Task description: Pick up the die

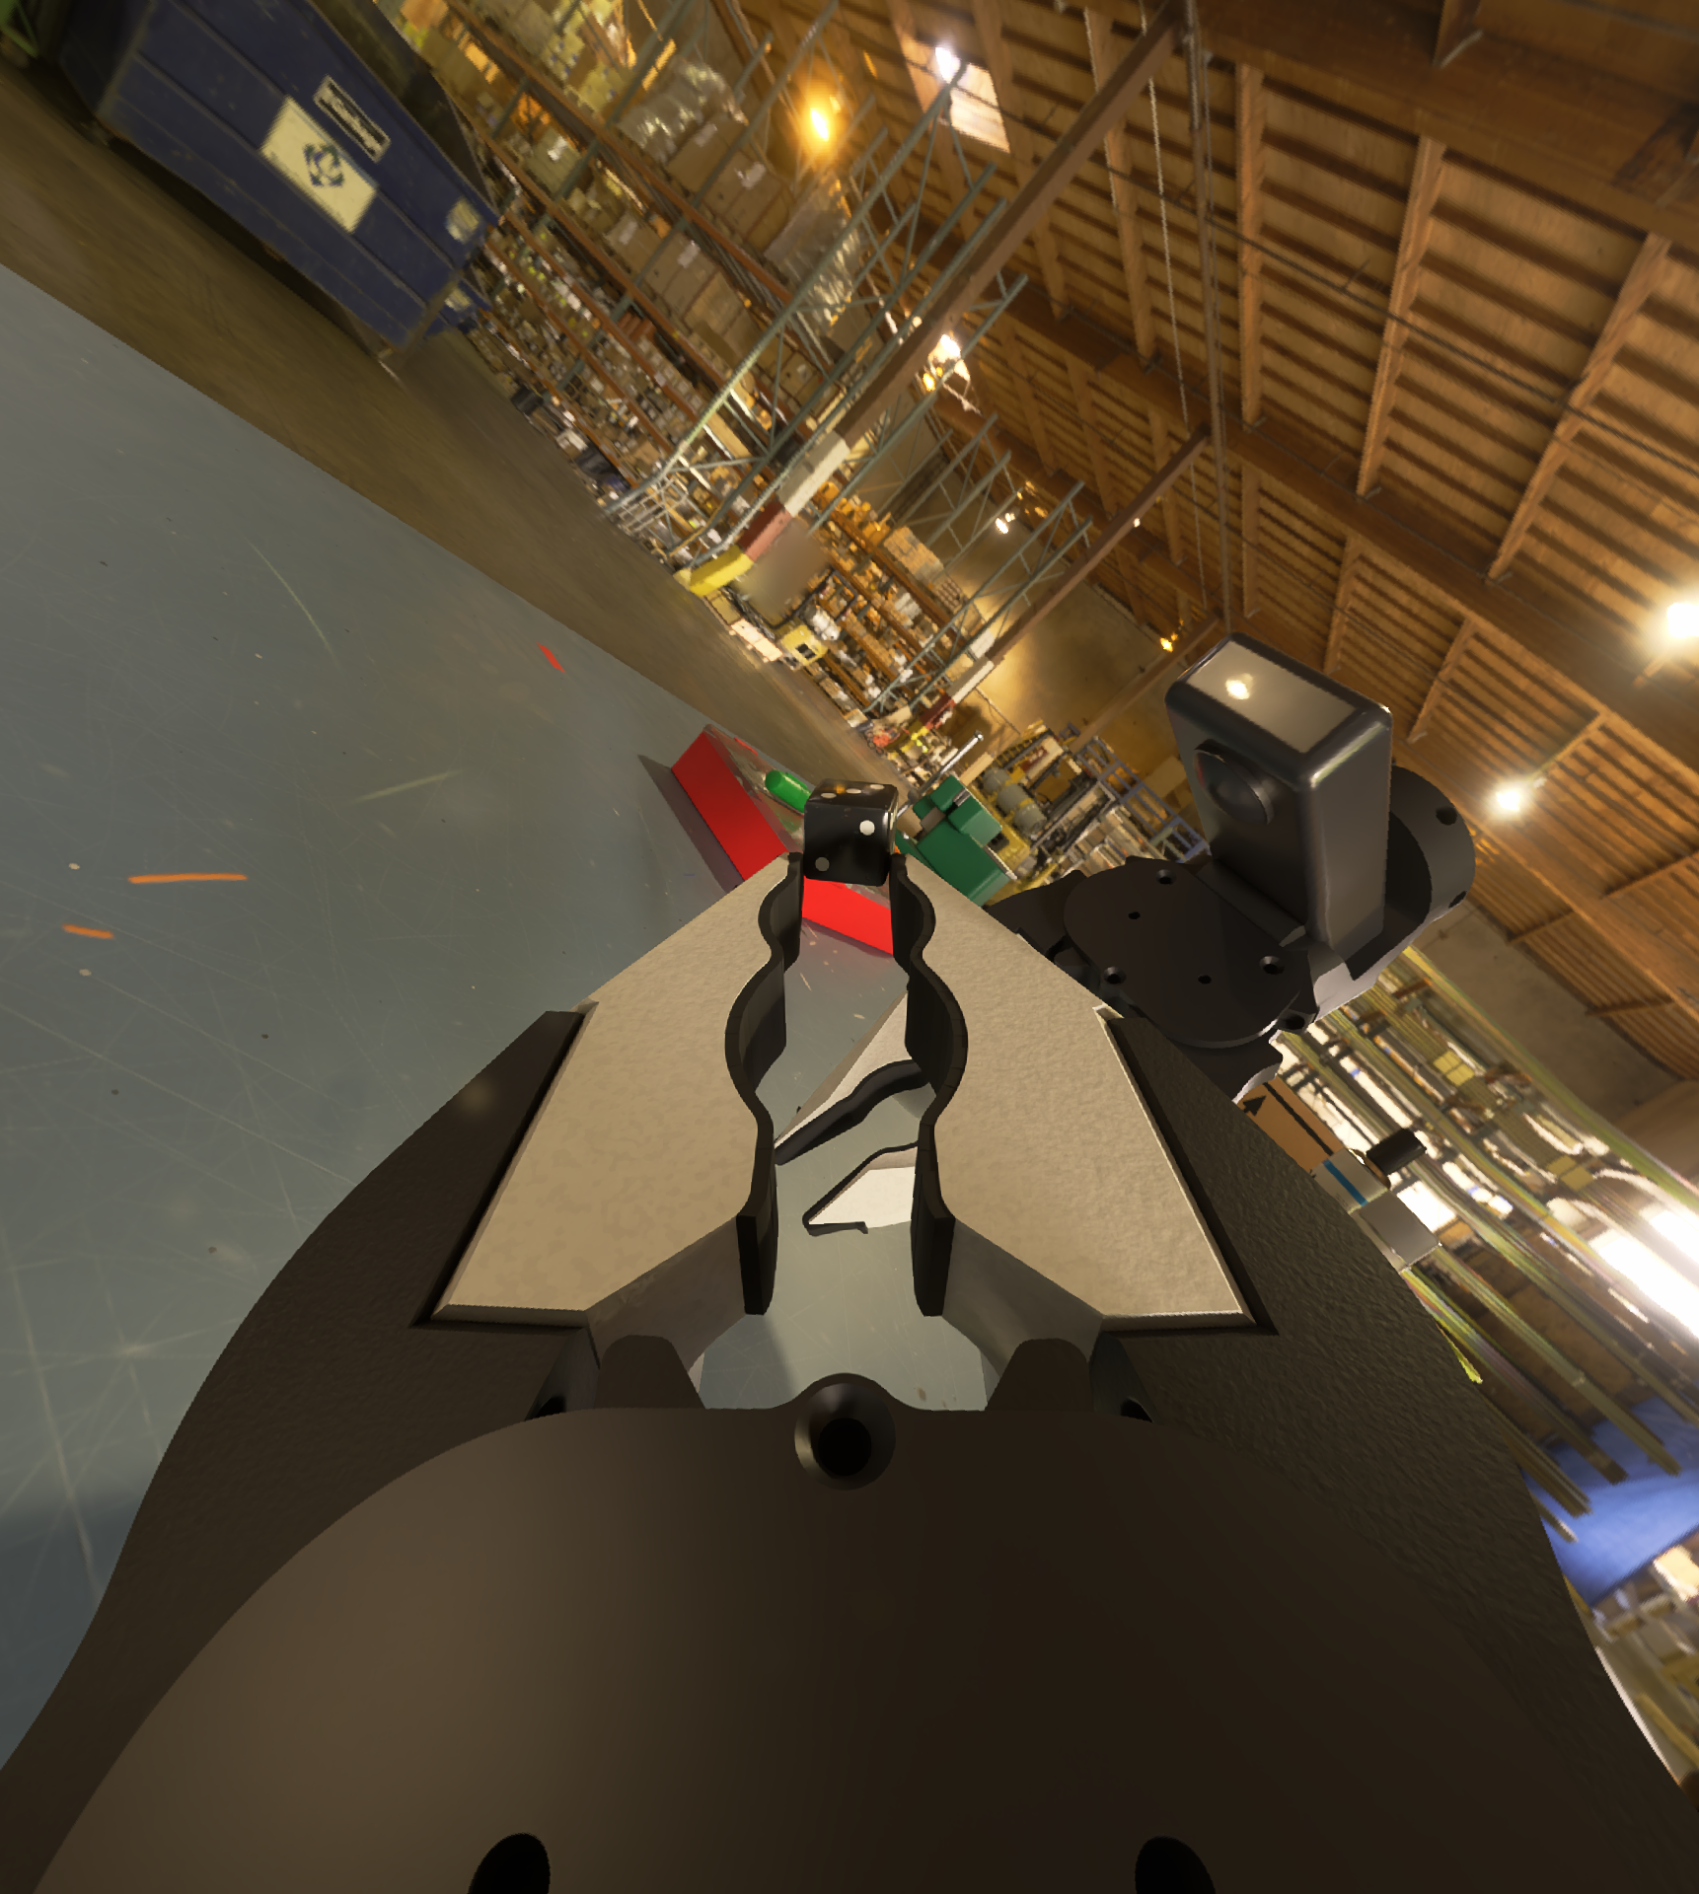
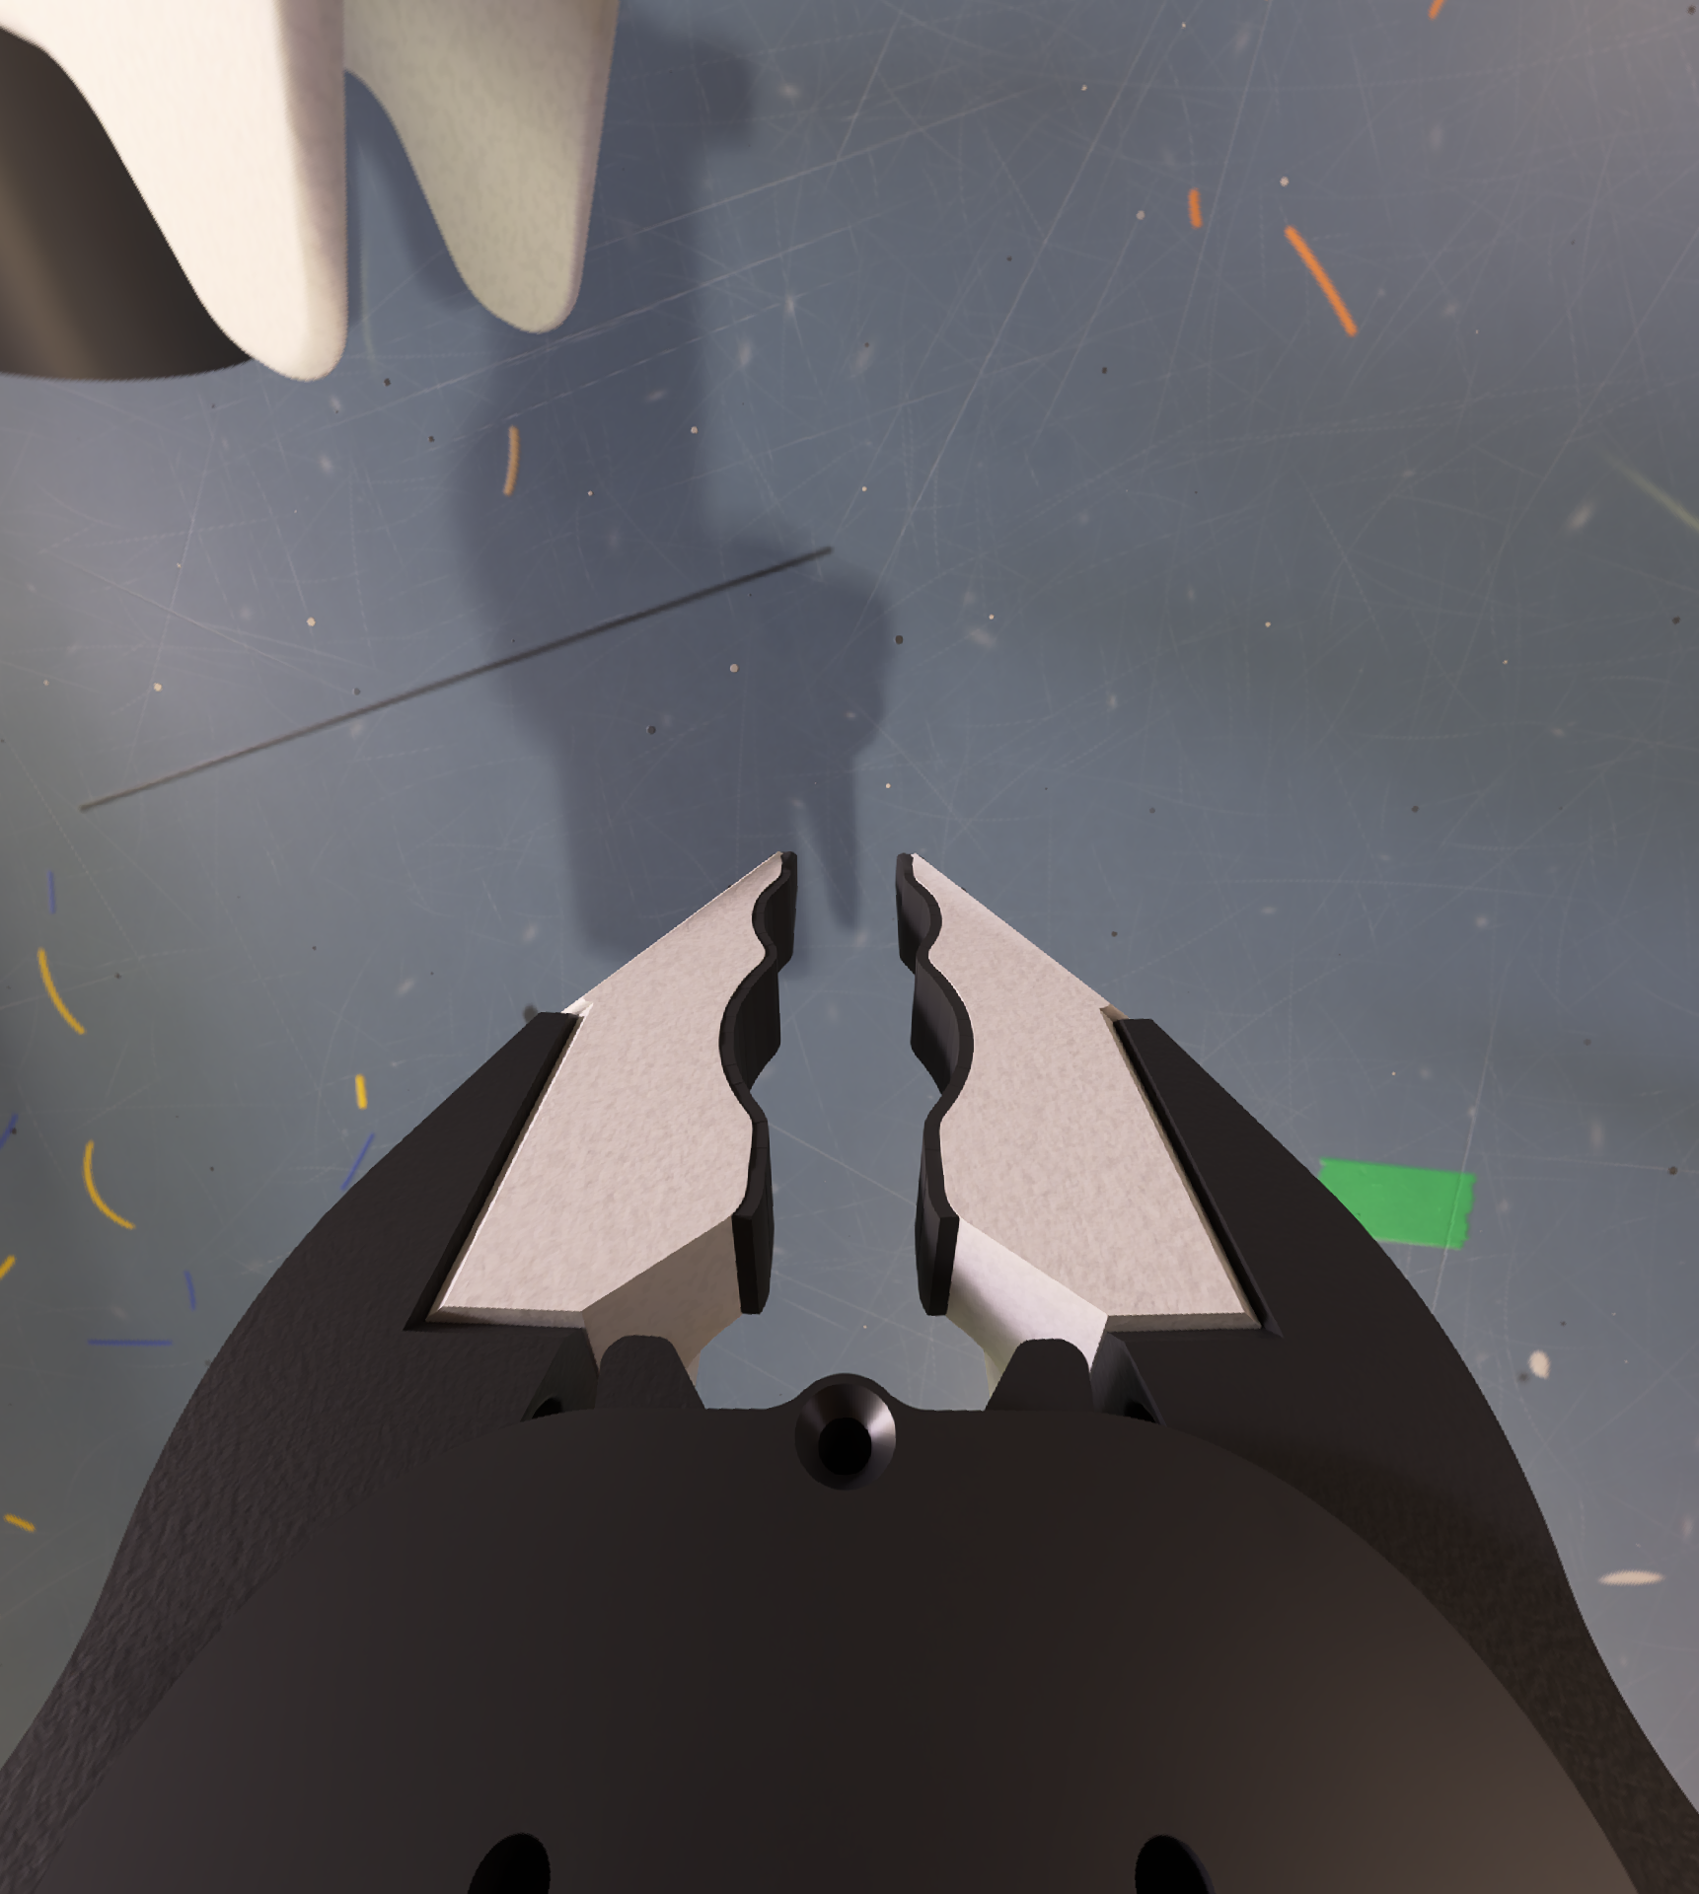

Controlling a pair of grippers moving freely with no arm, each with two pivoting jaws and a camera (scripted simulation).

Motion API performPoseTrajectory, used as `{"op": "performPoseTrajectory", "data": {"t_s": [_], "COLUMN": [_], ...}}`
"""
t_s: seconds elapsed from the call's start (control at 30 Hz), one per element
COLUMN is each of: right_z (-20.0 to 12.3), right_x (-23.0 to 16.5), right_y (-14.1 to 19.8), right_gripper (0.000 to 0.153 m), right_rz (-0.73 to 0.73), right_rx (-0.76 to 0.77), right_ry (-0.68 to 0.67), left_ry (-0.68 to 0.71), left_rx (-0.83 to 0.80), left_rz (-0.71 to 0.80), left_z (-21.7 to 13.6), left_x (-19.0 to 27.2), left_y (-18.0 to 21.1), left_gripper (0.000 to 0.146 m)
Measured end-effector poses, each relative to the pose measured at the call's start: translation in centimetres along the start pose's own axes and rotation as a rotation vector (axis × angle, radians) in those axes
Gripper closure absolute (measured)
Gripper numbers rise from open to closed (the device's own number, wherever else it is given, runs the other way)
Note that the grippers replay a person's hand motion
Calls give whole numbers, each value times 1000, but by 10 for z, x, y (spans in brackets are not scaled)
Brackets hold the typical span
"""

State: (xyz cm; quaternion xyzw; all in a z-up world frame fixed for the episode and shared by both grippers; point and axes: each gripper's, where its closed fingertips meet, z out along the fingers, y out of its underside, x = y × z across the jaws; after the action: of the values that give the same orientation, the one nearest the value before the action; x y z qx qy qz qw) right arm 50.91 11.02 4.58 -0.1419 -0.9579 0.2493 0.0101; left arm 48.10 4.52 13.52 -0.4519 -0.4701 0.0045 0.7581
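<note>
The die is black with white pips. My left gripper is shut on it, pinching it between the fingertips, and holds it lifted off the grey-blue table; the view is tilted. My right gripper points down at the table with a narrow gap between its jaws and nothing in it. Its black body with a grey camera block shows in the left wrist view, just to the right of the die. The left gripper's white fingers show at the top left of the right wrist view.
A flat red box, a green cylinder and a green block lie on the table beyond the die. A green tape patch is on the table at the right. A blue dumpster and warehouse shelving stand behind.
</note>
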Motion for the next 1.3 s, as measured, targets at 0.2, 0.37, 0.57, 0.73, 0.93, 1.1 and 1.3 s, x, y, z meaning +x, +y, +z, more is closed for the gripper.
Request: {"op": "performPoseTrajectory", "data": {"t_s": [0.2, 0.37, 0.57, 0.73, 0.93, 1.1, 1.3], "right_z": [-2, 2, 10, 15, 20, 22, 21], "right_x": [6, 8, 2, 5, 10, 10, 11], "right_y": [5, 12, 10, 12, 27, 31, 34], "right_gripper": [134, 134, 134, 134, 134, 134, 134], "right_rz": [25, -47, -1, 17, 0, -1, -29], "right_rx": [-35, -109, -93, -108, -173, -181, -209], "right_ry": [-7, 25, -38, -28, -11, -22, -27], "left_ry": [32, 11, -52, -74, -138, -172, -162], "left_rx": [-25, -49, 1, -18, -83, -114, -119], "left_rz": [-57, -47, -69, -85, -135, -231, -363], "left_z": [-3, 0, -1, 4, 4, 3, 1], "left_x": [2, -1, -8, -10, -20, -27, -32], "left_y": [4, 10, 10, 22, 39, 48, 54], "left_gripper": [130, 130, 130, 130, 130, 130, 130]}}
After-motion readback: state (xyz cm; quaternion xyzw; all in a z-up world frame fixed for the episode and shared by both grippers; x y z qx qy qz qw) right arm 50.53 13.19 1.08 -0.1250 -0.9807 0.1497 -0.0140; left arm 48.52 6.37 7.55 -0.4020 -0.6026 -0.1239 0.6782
